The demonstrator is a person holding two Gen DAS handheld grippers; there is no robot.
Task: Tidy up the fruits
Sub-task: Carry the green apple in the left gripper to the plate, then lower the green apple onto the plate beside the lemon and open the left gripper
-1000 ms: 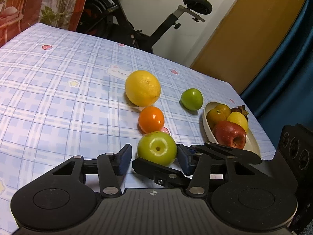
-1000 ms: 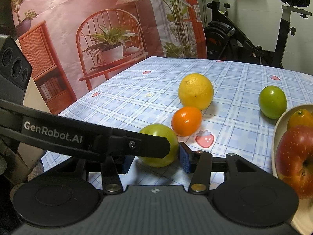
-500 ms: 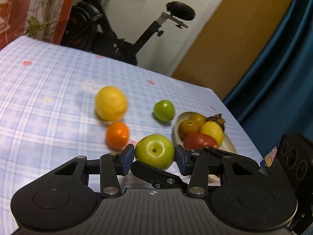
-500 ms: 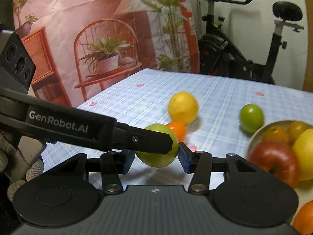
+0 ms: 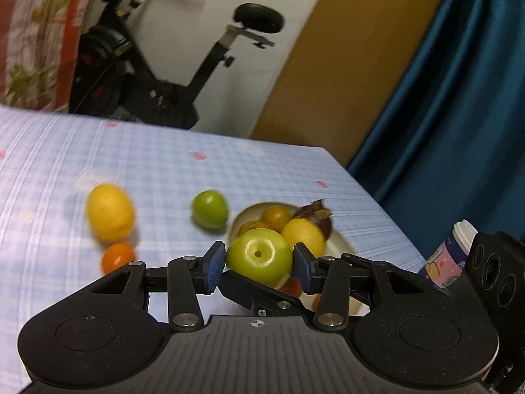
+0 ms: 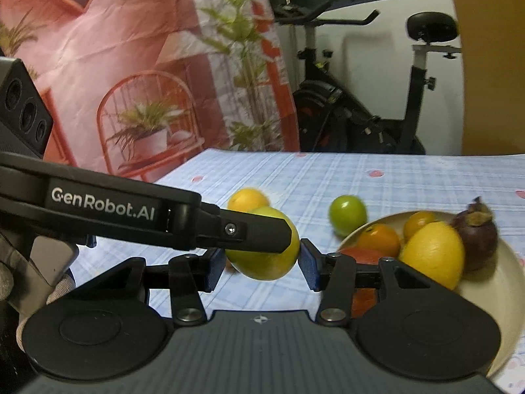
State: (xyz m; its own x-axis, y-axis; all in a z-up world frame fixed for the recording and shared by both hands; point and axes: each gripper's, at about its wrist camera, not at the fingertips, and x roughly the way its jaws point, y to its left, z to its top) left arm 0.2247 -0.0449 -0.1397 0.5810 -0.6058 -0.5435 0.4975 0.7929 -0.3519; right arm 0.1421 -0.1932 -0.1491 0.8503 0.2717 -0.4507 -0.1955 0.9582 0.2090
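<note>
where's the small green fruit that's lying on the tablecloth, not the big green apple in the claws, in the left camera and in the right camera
Left wrist view: the small green fruit lies centre frame on the tablecloth, just left of the bowl.
Right wrist view: it lies right of centre, just left of the bowl rim.
Shared landmark: the yellow lemon in the bowl, right of the fruit in both views.

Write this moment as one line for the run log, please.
phase: carry | left claw: shut on green apple | right claw: shut on green apple | green apple: lifted, near bowl
</note>
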